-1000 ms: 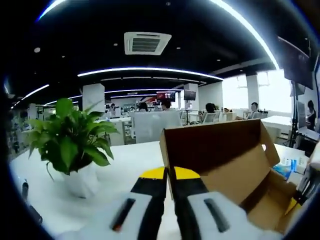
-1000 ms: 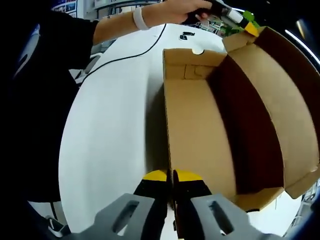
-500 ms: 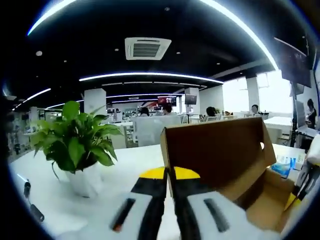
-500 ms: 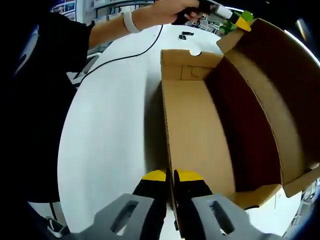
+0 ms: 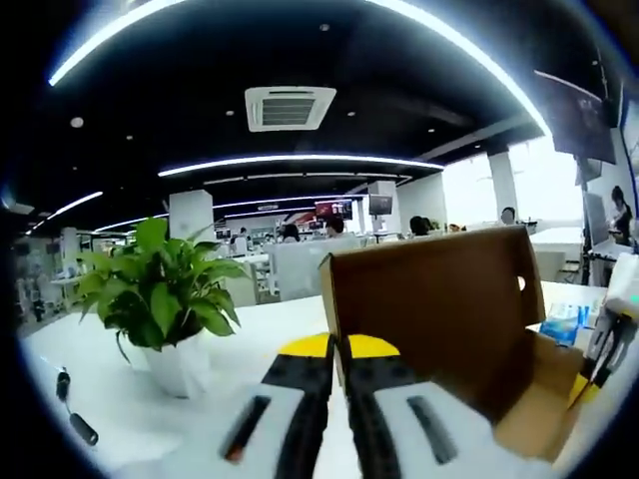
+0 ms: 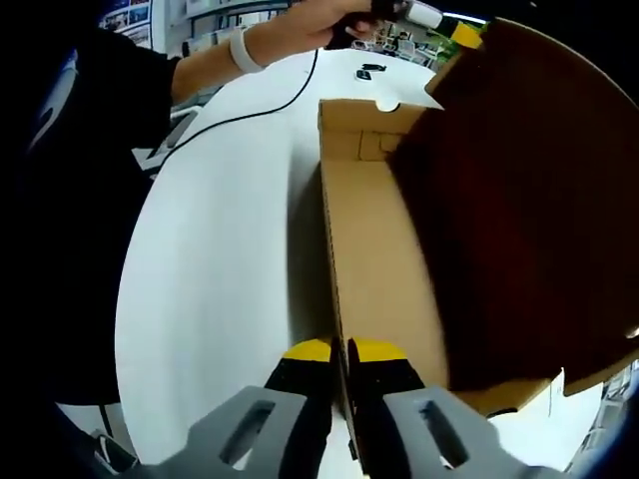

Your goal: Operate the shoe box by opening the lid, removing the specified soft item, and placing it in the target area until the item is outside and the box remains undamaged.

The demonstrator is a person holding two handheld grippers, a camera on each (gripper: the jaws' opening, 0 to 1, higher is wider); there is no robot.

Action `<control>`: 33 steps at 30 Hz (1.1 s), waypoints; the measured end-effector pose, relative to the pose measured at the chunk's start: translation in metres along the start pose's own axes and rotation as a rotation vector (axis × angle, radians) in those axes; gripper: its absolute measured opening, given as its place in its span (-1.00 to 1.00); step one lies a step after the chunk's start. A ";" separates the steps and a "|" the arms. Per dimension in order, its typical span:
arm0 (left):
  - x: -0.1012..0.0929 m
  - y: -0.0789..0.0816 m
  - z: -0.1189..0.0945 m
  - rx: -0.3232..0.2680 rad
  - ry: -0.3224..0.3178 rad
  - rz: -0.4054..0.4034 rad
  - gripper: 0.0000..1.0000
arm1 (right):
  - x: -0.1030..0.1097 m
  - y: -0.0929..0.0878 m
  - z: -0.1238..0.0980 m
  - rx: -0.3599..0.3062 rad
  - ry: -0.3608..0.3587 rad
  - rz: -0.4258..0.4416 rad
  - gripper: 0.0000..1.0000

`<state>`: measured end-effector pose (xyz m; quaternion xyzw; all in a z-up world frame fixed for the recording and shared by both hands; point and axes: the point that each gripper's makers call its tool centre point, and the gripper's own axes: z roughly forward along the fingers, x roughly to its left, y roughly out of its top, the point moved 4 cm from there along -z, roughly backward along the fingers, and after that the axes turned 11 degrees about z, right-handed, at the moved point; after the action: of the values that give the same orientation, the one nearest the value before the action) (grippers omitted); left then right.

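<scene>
Left gripper view looks across a white table [image 5: 250, 329] with the left gripper [image 5: 337, 351] at the bottom, its yellow-tipped jaws pressed together on the edge of the shoe box lid [image 5: 429, 299], which rises from between them and leans off to the right as a brown cardboard panel with a small round hole near its far edge. Below the lid a cardboard flap of the shoe box [image 5: 534, 414] juts toward the lower right, where part of the other tool shows at the picture's edge, too cut off to read. A potted plant [image 5: 160, 299] in a white pot stands to the left of the jaws, well apart from the lid, and a dark cable end [image 5: 72, 409] lies on the table further left. Right gripper view looks down on the same table, with the right gripper [image 6: 345, 354] clenched on the near wall of the shoe box, thin cardboard pinched between its yellow tips. The box stretches away from the jaws toward the top, its left wall lit and its inside in shadow. The dark underside of the lid covers most of the box's right half, so the floor and whatever lies inside cannot be made out. A person's hand [image 6: 319, 20] holds the left tool at the lid's far corner, and a black cable [image 6: 250, 110] trails over the table
</scene>
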<state>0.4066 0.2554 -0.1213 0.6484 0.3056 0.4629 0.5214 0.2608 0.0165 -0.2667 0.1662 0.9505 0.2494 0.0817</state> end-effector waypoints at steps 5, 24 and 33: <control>-0.003 -0.002 -0.006 -0.008 0.010 0.008 -0.94 | 0.000 0.000 0.000 -0.004 -0.003 0.002 -0.93; -0.017 -0.010 -0.031 -0.047 0.068 0.051 -0.96 | 0.001 0.000 -0.002 -0.017 -0.007 -0.008 -0.91; -0.019 -0.013 -0.035 -0.057 0.086 0.066 -0.96 | 0.001 0.000 -0.002 -0.024 -0.006 -0.007 -0.91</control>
<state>0.3688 0.2562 -0.1379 0.6223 0.2929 0.5160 0.5106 0.2593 0.0155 -0.2649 0.1628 0.9478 0.2598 0.0873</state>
